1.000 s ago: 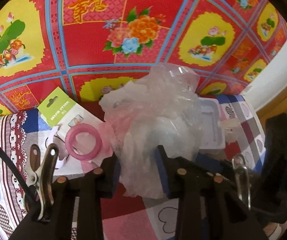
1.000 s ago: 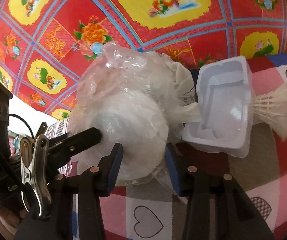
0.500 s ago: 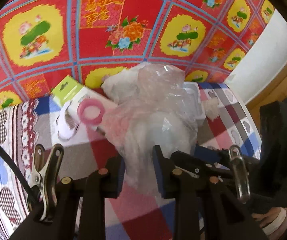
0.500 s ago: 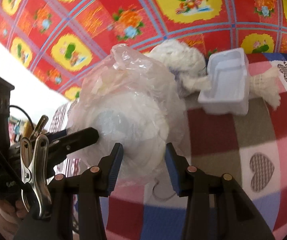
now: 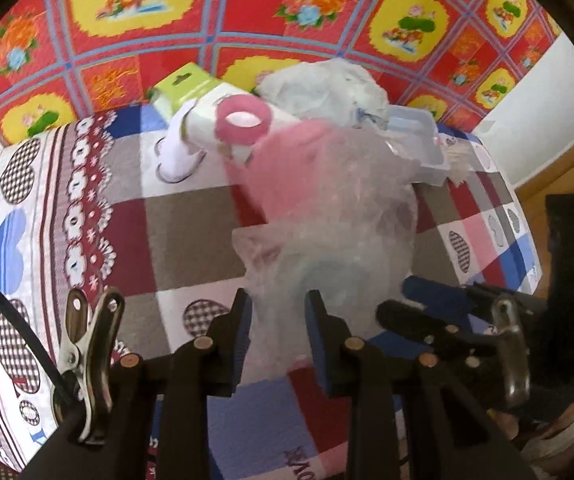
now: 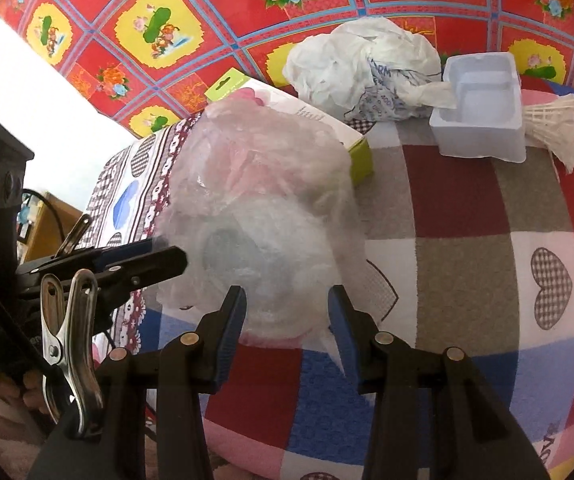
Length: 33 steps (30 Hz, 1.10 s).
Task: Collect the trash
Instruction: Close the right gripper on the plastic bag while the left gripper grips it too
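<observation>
A crumpled clear plastic bag (image 5: 335,216) with something round and pale inside hangs between both grippers above the chequered heart tablecloth (image 5: 191,224). My left gripper (image 5: 279,300) is shut on the bag's loose lower film. In the right wrist view the bag (image 6: 263,208) bulges between the pads of my right gripper (image 6: 287,296), which is shut on its round lower part. The left gripper's fingers (image 6: 159,256) reach the bag from the left there. The right gripper's fingers (image 5: 427,300) show at the bag's right in the left wrist view.
At the cloth's far edge lie a pink tape ring (image 5: 243,120) on a green-and-white box (image 6: 359,152), a crumpled white bag (image 6: 359,68), a white plastic tray (image 6: 483,108) and a shuttlecock (image 6: 555,128). A red flowered floor covering (image 6: 207,12) lies beyond.
Both grippers have drawn back together with the clear bag, away from the pile at the far edge. The box, white bag and tray now sit farther off, and more of the cloth shows.
</observation>
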Available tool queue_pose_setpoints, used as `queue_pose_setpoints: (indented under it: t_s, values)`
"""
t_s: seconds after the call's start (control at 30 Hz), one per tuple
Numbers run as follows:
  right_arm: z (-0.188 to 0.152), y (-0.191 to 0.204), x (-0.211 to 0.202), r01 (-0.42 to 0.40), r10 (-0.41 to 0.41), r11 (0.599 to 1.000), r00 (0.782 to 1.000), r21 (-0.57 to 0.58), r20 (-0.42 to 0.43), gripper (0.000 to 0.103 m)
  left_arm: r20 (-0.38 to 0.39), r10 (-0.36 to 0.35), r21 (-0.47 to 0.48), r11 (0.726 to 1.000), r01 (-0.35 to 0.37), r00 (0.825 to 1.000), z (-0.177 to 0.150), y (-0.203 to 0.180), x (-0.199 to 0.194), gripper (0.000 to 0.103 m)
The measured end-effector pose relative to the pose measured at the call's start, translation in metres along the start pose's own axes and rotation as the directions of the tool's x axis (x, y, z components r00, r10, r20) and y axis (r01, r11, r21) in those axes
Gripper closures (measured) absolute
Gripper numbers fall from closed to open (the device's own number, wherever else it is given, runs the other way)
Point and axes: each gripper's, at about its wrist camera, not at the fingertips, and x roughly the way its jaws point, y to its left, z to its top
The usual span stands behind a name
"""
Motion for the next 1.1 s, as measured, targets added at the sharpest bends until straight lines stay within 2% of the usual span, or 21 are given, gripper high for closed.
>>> queue_pose_setpoints:
  t_s: [0.17,0.3,0.37,0.5,0.73,0.93,0.97,1.03,1.1]
  values:
    - [0.001,-0.008,0.000,0.047,-0.048,0.999,0.999,0.026,0.004,0.058,-0.003,0.005,-0.024,1.000,-0.005,1.000,-0.003,0.011,0.002,0.065]
    - [0.003,-0.014,0.007,0.027,-0.027,0.998,1.000,0.048,-0.010,0.058,-0.011,-0.031,-0.060,0.998,0.030,0.999,-0.006,0.019,0.006,0.058]
    - [0.003,-0.016,0.013,0.000,0.001,0.998,1.000,0.055,-0.021,0.058,-0.007,-0.042,-0.066,0.997,0.042,0.999,-0.006,0.020,0.012,0.058]
    - [0.004,-0.017,0.023,0.006,-0.004,0.999,0.999,0.039,-0.036,0.058,0.000,-0.049,-0.063,0.997,0.049,0.999,0.000,0.019,0.025,0.058]
    - [0.008,-0.015,0.029,-0.036,0.036,0.999,0.998,0.006,-0.043,0.058,-0.021,-0.009,-0.064,0.998,0.008,1.000,-0.001,0.016,0.041,0.058]
    - [0.010,-0.015,0.031,-0.068,0.066,0.996,0.997,-0.049,-0.046,0.058,-0.025,-0.016,-0.118,0.993,0.013,1.000,-0.003,0.014,0.045,0.053]
    - [0.010,-0.015,0.031,-0.073,0.071,0.995,0.996,-0.061,-0.045,0.058,-0.022,-0.012,-0.125,0.992,0.009,1.000,-0.004,0.013,0.046,0.052]
    - [0.010,-0.015,0.033,-0.089,0.085,0.993,0.995,-0.079,-0.045,0.066,-0.013,-0.009,-0.138,0.990,0.007,1.000,-0.005,0.011,0.046,0.050]
    - [0.009,-0.015,0.037,-0.136,0.131,0.987,0.990,-0.082,-0.059,0.073,-0.006,-0.015,-0.153,0.988,0.014,1.000,-0.006,0.008,0.047,0.050]
